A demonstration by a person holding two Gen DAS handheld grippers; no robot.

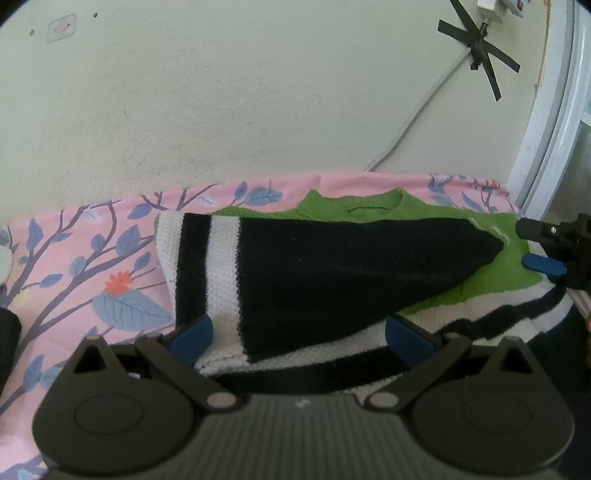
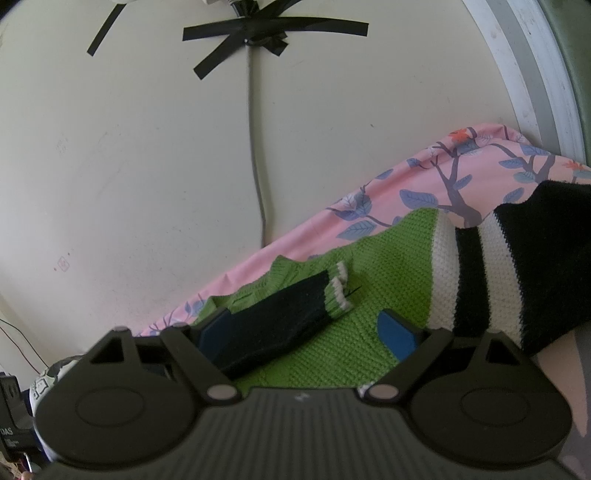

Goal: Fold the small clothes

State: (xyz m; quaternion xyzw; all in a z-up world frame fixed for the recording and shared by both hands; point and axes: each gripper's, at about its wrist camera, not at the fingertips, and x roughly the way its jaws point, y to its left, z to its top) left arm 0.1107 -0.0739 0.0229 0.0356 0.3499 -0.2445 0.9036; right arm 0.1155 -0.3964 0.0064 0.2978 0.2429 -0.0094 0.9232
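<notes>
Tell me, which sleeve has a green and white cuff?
The small dark sleeve lying between the right gripper fingers; the big folded one has only black and white stripes.

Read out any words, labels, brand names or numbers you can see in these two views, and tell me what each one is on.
"DAS": white letters on the black device at the lower left edge of the right wrist view; the smaller print under it is too blurred to read.
Small mark in the middle of each gripper body: too small to read.
Sticker on the wall, left wrist view: a faded picture, no legible text.
Sweater and pink floral sheet: no text visible.
</notes>
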